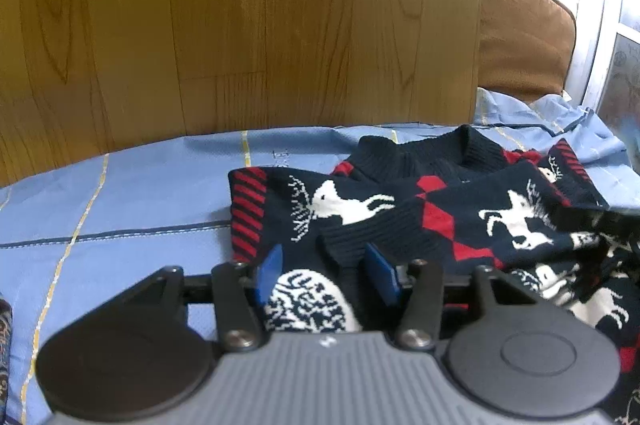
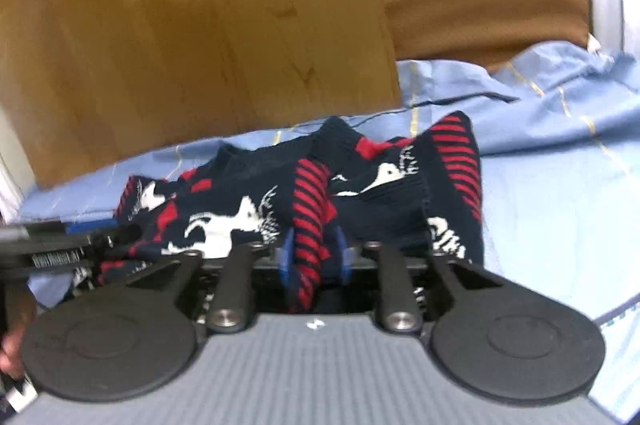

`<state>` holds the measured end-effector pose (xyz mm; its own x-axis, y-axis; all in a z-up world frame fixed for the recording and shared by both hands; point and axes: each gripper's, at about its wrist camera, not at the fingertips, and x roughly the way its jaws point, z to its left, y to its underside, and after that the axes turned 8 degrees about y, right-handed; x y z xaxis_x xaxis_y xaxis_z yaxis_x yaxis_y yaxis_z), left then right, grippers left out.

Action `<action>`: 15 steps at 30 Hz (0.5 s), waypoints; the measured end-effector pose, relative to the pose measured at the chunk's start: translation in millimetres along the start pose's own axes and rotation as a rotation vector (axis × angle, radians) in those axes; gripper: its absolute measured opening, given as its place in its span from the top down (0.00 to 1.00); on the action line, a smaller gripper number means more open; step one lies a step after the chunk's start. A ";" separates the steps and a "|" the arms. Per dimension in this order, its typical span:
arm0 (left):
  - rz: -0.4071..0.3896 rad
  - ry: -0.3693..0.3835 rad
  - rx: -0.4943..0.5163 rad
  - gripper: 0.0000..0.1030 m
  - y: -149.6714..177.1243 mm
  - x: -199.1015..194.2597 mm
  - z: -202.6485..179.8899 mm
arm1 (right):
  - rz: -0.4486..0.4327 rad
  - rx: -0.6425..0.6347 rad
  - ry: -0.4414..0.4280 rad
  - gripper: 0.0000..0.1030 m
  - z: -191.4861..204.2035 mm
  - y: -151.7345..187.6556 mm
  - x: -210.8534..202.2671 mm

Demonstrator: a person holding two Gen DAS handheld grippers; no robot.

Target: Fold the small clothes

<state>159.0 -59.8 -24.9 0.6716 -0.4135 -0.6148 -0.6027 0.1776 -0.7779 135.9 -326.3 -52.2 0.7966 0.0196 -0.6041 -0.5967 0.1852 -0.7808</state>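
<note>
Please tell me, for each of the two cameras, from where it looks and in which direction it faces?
Left wrist: sits on the left gripper, facing forward and down over the sweater toward the wooden headboard; its blue fingers show.
Right wrist: sits on the right gripper, facing the same way; a red-striped fold lies between its fingers, and the left gripper shows at the left edge.
Shared: sweater, headboard, blue sheet, brown cushion.
</note>
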 end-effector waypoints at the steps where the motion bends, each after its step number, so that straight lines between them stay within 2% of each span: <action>1: 0.001 -0.002 0.002 0.54 0.0 0.1 -0.1 | -0.031 0.011 0.007 0.57 -1.6 -4.4 -6.5; 2: 0.001 -0.002 0.003 0.54 0.1 0.3 -0.2 | -0.081 0.025 0.025 0.53 -2.8 -7.5 -14.8; 4: 0.001 -0.003 0.004 0.54 0.2 0.5 -0.3 | -0.157 0.023 0.015 0.53 -1.6 -16.9 -30.7; 7: 0.004 -0.008 0.013 0.53 0.4 1.2 -1.0 | -0.186 -0.024 -0.041 0.54 9.3 -26.1 -39.7; 10: 0.008 -0.016 0.022 0.53 0.8 2.0 -2.6 | -0.135 -0.063 -0.108 0.55 21.3 -23.5 -28.0; 13: 0.009 -0.017 0.022 0.53 1.0 2.3 -2.5 | 0.034 -0.090 -0.115 0.56 23.5 -2.4 12.1; 14: 0.009 -0.018 0.023 0.53 1.1 2.4 -2.7 | -0.019 -0.069 -0.125 0.56 19.8 3.7 13.3; 15: 0.009 -0.018 0.023 0.52 1.2 2.3 -2.7 | -0.011 -0.072 -0.129 0.56 19.4 -1.9 12.6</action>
<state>158.7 -62.9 -27.0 0.6739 -0.3953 -0.6242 -0.5993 0.2017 -0.7747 149.0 -307.3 -55.2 0.8063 0.1453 -0.5733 -0.5893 0.1154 -0.7996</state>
